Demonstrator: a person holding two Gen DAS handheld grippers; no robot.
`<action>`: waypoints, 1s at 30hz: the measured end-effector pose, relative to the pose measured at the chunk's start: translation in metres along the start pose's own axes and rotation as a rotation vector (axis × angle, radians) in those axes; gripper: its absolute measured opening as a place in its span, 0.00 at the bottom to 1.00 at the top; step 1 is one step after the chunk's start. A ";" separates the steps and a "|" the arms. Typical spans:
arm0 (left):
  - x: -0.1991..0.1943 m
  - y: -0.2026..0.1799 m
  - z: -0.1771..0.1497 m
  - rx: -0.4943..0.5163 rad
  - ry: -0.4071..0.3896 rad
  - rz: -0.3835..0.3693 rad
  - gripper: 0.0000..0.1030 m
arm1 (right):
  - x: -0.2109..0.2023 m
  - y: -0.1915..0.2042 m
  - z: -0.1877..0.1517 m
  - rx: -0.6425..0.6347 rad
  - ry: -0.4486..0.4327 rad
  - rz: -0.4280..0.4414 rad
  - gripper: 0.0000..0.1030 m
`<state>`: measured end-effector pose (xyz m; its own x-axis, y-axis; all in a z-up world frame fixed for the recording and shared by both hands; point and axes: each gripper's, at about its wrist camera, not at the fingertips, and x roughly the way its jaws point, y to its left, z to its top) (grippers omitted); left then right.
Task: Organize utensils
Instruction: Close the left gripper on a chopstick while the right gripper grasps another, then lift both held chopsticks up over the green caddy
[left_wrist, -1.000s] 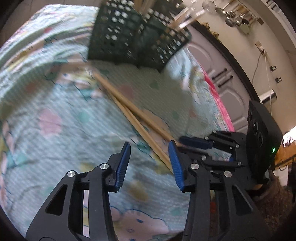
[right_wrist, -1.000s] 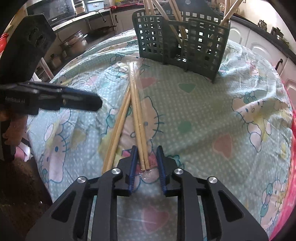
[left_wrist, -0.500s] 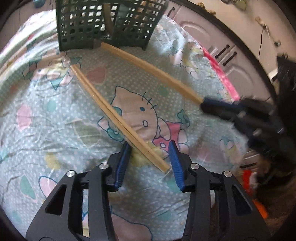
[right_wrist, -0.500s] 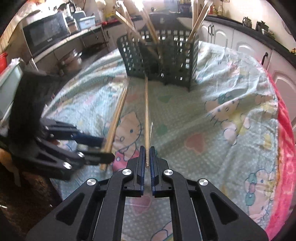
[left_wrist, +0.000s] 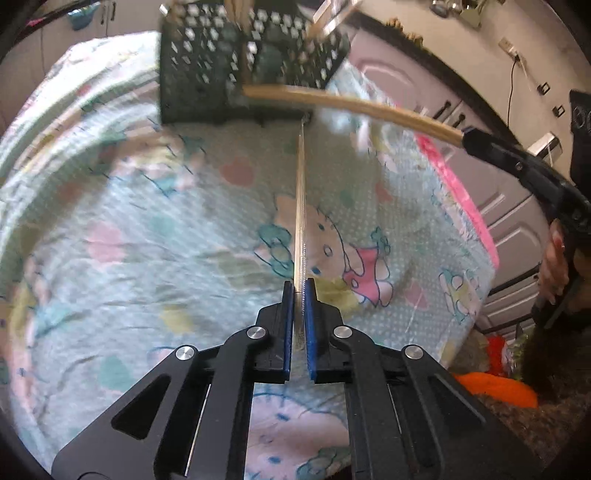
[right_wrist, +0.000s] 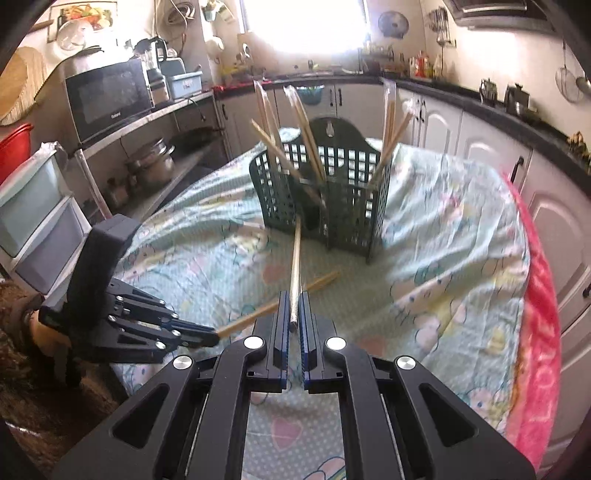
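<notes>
A dark green slotted utensil basket (right_wrist: 325, 192) stands on the Hello Kitty cloth (right_wrist: 443, 258) and holds several wrapped chopstick pairs. It also shows in the left wrist view (left_wrist: 236, 70). My left gripper (left_wrist: 299, 291) is shut on a chopstick pair (left_wrist: 300, 206) that points toward the basket; the right wrist view shows it (right_wrist: 210, 334) with those chopsticks (right_wrist: 291, 297) low over the cloth. My right gripper (right_wrist: 294, 306) is shut on another chopstick pair (right_wrist: 295, 258), lifted, its tip near the basket front. The left wrist view shows it (left_wrist: 469, 142) holding that pair (left_wrist: 351, 105).
The cloth-covered table has a pink edge (right_wrist: 539, 314) on the right. White cabinets (right_wrist: 480, 147) stand behind and right. A shelf with a microwave (right_wrist: 107, 99) and plastic drawers (right_wrist: 33, 218) is on the left.
My left gripper has closed on the chopstick pair that lay on the cloth. My right gripper has lifted its pair higher, toward the basket.
</notes>
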<state>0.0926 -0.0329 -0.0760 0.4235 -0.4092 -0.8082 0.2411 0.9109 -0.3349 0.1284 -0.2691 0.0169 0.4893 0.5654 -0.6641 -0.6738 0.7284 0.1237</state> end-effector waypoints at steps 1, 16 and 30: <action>-0.010 0.004 0.003 0.000 -0.022 0.008 0.03 | -0.002 0.000 0.003 -0.002 -0.008 -0.003 0.05; -0.099 0.004 0.036 0.102 -0.205 0.043 0.03 | -0.047 0.023 0.052 -0.099 -0.146 -0.038 0.05; -0.147 -0.007 0.090 0.297 -0.246 0.167 0.03 | -0.101 0.017 0.097 -0.139 -0.250 -0.123 0.05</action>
<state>0.1068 0.0159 0.0891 0.6656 -0.2902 -0.6876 0.3772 0.9258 -0.0256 0.1211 -0.2758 0.1573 0.6810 0.5666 -0.4639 -0.6622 0.7469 -0.0599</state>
